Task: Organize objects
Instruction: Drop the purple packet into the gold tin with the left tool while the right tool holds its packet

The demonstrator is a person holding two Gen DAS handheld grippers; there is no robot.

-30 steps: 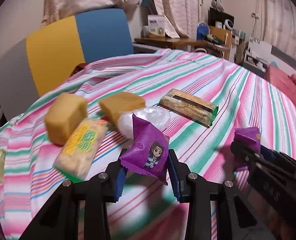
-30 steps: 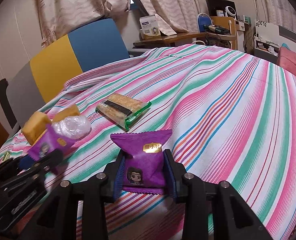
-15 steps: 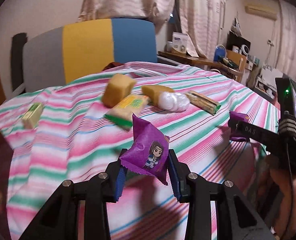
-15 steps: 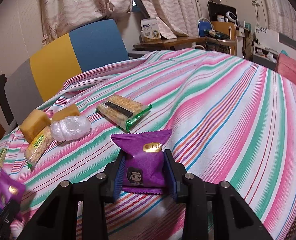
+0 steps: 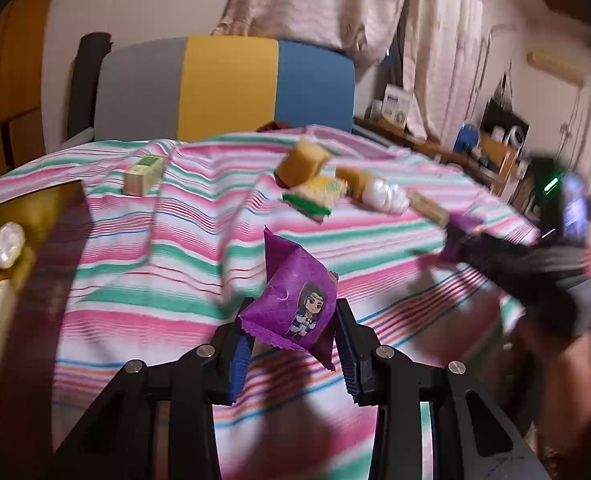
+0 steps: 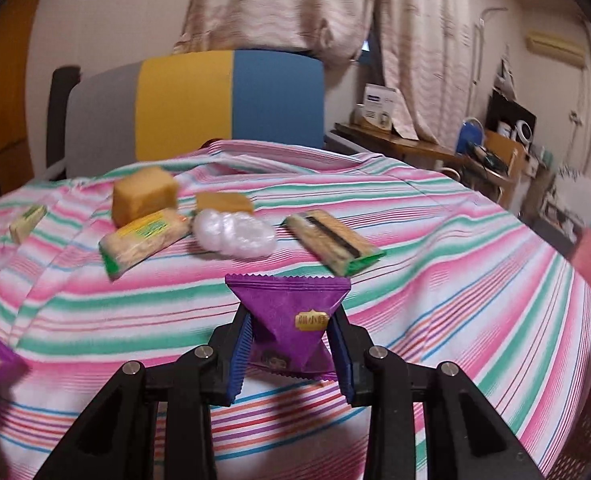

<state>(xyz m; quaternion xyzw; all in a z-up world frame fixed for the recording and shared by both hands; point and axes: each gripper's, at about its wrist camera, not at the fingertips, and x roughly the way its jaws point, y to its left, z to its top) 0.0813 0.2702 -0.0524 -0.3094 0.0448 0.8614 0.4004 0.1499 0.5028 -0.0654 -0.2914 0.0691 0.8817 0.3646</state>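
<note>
My left gripper [image 5: 291, 344] is shut on a purple snack packet [image 5: 295, 304] with a cartoon figure, held above the striped cloth. My right gripper [image 6: 289, 344] is shut on a second purple packet [image 6: 289, 312] and also shows blurred at the right of the left wrist view [image 5: 507, 264]. On the cloth lie two yellow cakes [image 6: 143, 196], a yellow-green cracker pack [image 6: 143, 240], a white wrapped bundle [image 6: 235, 234], a green-ended biscuit bar [image 6: 333, 246] and a small green packet [image 5: 143, 174].
A brown box [image 5: 11, 240] with a white item inside stands at the left edge of the striped table cloth [image 5: 167, 272]. A grey, yellow and blue chair [image 6: 199, 108] stands behind the table. A cluttered desk [image 6: 435, 152] is at the back right.
Both grippers have swung left while keeping their purple packets. The brown box has come into the left wrist view. The snacks on the cloth have not moved.
</note>
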